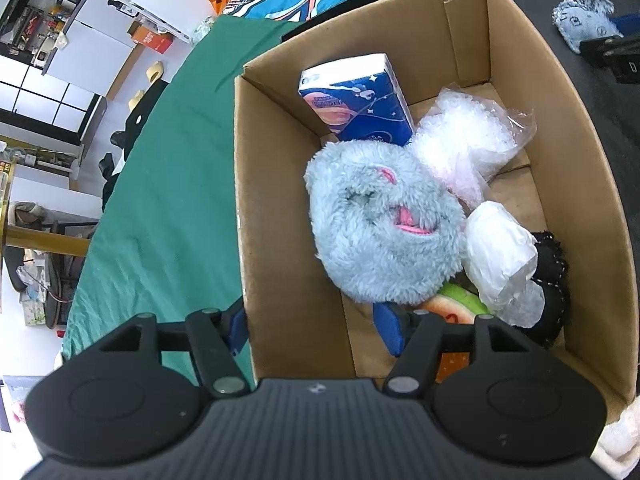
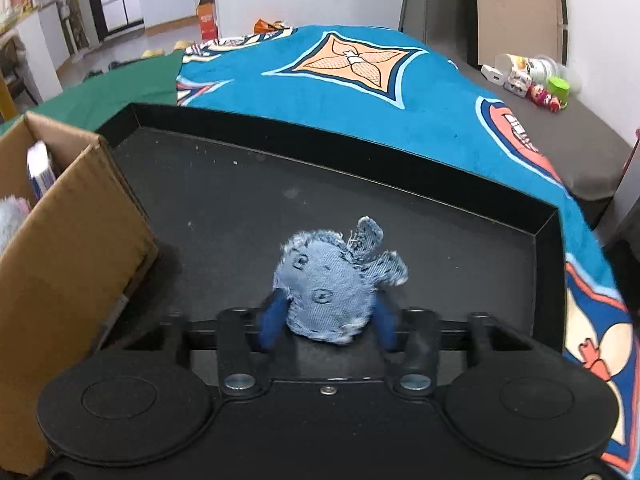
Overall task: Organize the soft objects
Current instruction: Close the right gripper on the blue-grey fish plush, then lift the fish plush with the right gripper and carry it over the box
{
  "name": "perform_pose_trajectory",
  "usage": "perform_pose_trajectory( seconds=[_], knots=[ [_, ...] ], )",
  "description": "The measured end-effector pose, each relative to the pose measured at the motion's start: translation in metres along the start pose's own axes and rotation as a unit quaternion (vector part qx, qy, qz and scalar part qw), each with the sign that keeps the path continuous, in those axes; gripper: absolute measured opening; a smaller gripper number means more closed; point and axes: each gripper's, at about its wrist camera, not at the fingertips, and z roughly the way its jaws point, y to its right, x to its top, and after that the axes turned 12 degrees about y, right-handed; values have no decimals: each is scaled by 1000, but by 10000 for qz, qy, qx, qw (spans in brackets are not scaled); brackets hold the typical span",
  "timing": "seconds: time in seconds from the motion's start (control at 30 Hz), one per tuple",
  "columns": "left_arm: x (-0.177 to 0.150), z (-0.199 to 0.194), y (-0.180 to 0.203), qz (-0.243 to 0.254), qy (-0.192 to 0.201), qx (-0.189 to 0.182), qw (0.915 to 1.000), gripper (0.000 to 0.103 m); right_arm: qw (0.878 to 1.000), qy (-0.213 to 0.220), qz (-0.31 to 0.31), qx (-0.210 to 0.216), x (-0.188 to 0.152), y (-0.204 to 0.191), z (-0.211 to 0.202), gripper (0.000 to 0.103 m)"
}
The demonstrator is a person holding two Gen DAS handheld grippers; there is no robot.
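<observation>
From the left wrist, the left gripper [image 1: 316,328] stood with its jaws spread wide astride the near wall of the cardboard box [image 1: 280,208], one blue finger [image 1: 237,326] outside over the green cloth [image 1: 168,184] and the other inside; nothing was pinched between them. In the box lay a fluffy pale-blue plush [image 1: 380,232], a blue tissue pack [image 1: 356,100] leaning in the far corner, a crumpled clear plastic bag [image 1: 464,136], a white paper wad [image 1: 500,256], a black fabric piece [image 1: 554,264], and a green-and-orange plush [image 1: 460,304] partly hidden beneath the others. At top right the denim toy [image 1: 586,16] sat on a dark surface outside the box.

From the right wrist, the right gripper [image 2: 326,322] had its jaws clenched on the denim toy [image 2: 332,280], a blue finger [image 2: 272,320] pressed against each side. The toy sat low over the black tray [image 2: 360,200], just beside the cardboard box [image 2: 68,232]. Behind the tray lay a patterned teal blanket [image 2: 420,96], and small bottles and packets [image 2: 532,76] stood on the grey counter [image 2: 580,144] beyond.
</observation>
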Motion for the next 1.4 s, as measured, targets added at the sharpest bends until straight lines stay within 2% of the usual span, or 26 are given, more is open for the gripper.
perform_pose_trajectory(
  seconds=[0.03, 0.07, 0.2, 0.73, 1.4],
  knots=[
    [0, 0, -1, -18, 9, -12, 10000, 62, 10000, -18, 42, 14, 0, 0, -2, 34],
    [-1, 0, -2, -40, 10, -31, 10000, 62, 9999, -50, 84, 33, 0, 1, -3, 27],
    [-2, 1, -6, -105, -17, -83, 9999, 62, 9997, -131, 198, 74, 0, 1, -14, 25],
    [-15, -6, -30, -526, 186, -252, 9981, 62, 9985, 79, 532, 51, 5, -9, -77, 25],
    [-32, -18, -57, -1065, 635, -586, 9905, 62, 9983, 441, 373, 54, 29, -43, -128, 25]
  ],
)
